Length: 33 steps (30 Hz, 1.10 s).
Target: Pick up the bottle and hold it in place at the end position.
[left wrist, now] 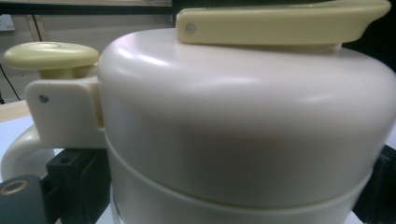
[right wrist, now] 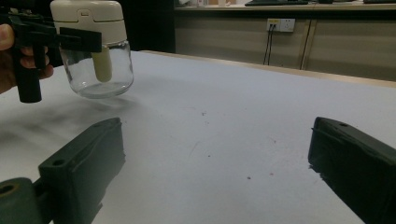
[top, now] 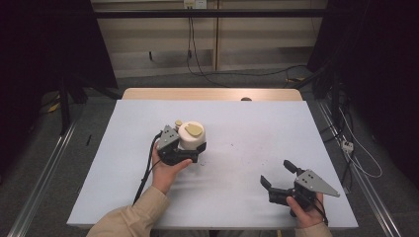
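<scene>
**A:** so where's the jar (top: 191,136) right now? Left hand-held gripper (top: 184,154) looks clamped around it, just below the cream lid, jaws on either side of the body.

**B:** yep. In the right gripper view it looks lifted a bit off the white surface (top: 247,128), glass bottom tilted, though I can't swear there's a gap. Long axis is roughly upright, leaning slightly.

**A:** and the right hand-held gripper (top: 277,174)?

**B:** jaws spread wide, nothing between them, parked near the front right edge. The jar sits well apart from it, off to its left and further back. So whatever comes next, I'd guess it has to travel toward the left hand.

**A:** anything hard to read?

**B:** the left gripper view is so close that the glass part is cut off; you mostly get lid, the yellow flap (left wrist: 280,21) and the knob (left wrist: 50,53). Can't tell if anything's inside.
</scene>
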Motion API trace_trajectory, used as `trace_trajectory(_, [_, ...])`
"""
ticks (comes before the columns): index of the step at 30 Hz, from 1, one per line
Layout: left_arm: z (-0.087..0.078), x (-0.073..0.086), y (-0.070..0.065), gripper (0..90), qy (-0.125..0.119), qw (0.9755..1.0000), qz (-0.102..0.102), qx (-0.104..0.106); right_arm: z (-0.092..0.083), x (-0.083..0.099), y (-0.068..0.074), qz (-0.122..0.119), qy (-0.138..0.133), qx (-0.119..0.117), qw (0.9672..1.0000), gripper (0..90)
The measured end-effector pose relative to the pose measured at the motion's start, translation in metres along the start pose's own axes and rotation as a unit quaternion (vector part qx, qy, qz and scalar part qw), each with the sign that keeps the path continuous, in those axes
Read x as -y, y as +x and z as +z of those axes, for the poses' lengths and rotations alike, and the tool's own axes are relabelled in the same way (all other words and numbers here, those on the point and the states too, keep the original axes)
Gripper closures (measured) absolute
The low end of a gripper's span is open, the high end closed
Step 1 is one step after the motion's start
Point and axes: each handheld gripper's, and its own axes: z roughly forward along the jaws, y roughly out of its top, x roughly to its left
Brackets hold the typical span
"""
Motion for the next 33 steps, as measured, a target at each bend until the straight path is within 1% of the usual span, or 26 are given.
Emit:
trace_trajectory(3, [0.003,-0.001,-0.001,5.7,-0.002,1.0,-0.004,0.002,0.0,0.0,0.0,0.0,0.0,0.0,1.0,3.0])
trace_trajectory(5, [0.005,-0.001,-0.001,5.7,-0.001,1.0,-0.001,0.001,0.0,0.0,0.0,0.0,0.0,0.0,1.0,3.0])
trace_trajectory(8, [0.007,-0.001,-0.001,5.7,-0.001,1.0,-0.006,0.002,0.0,0.0,0.0,0.0,0.0,-0.001,1.0,3.0])
trace_trajectory(12, [0.01,0.0,-0.001,5.7,0.005,1.0,-0.001,0.001,0.0,0.0,0.0,0.002,0.0,-0.001,1.0,3.0])
trace_trajectory(14, [0.012,0.001,-0.001,5.7,0.004,1.0,-0.006,0.0,0.0,0.0,0.0,0.002,0.0,-0.002,1.0,3.0])
trace_trajectory(15, [0.012,0.001,0.0,5.7,0.004,1.0,-0.004,0.0,0.001,0.0,0.0,0.004,0.0,-0.001,1.0,3.0])
trace_trajectory(16, [0.013,0.001,0.0,5.7,0.004,1.0,-0.008,0.0,0.001,0.0,0.0,0.004,0.0,-0.001,1.0,3.0])
trace_trajectory(17, [0.014,0.001,0.0,5.7,0.005,1.0,-0.005,0.0,0.001,0.0,0.0,0.003,0.0,-0.001,1.0,3.0])
trace_trajectory(18, [0.014,0.001,0.0,5.7,0.007,1.0,-0.006,-0.001,0.0,0.0,0.0,0.0,0.0,-0.002,1.0,3.0])
trace_trajectory(19, [0.015,0.001,0.0,5.7,0.006,0.9999,-0.009,-0.002,0.001,0.0,0.001,0.004,0.0,-0.001,1.0,3.0])
trace_trajectory(22, [0.017,0.0,0.001,5.7,0.002,1.0,-0.009,-0.002,0.001,0.0,0.0,0.001,0.002,-0.001,1.0,3.0])
trace_trajectory(24, [0.019,0.0,0.0,5.7,0.002,0.9999,-0.013,-0.001,0.001,0.0,0.0,0.002,0.002,-0.001,1.0,3.0])
trace_trajectory(26, [0.022,0.001,0.0,5.8,0.005,1.0,-0.007,0.001,0.001,0.0,0.0,0.004,0.001,-0.001,1.0,3.0])
trace_trajectory(28, [0.024,0.001,-0.002,5.7,0.007,0.9999,-0.012,0.003,0.001,0.0,0.0,0.004,0.0,-0.001,1.0,3.0])
trace_trajectory(30, [0.027,0.002,-0.002,5.8,0.01,0.9999,-0.006,0.006,0.0,0.0,0.0,0.004,-0.001,-0.001,1.0,3.0])
trace_trajectory(31, [0.028,0.002,-0.003,5.8,0.01,0.9999,-0.009,0.005,0.0,0.0,0.0,0.005,-0.001,-0.001,1.0,3.0])
trace_trajectory(33, [0.029,0.001,-0.003,5.8,0.012,0.9999,-0.003,0.008,0.0,0.0,-0.001,0.004,-0.001,-0.002,1.0,3.0])
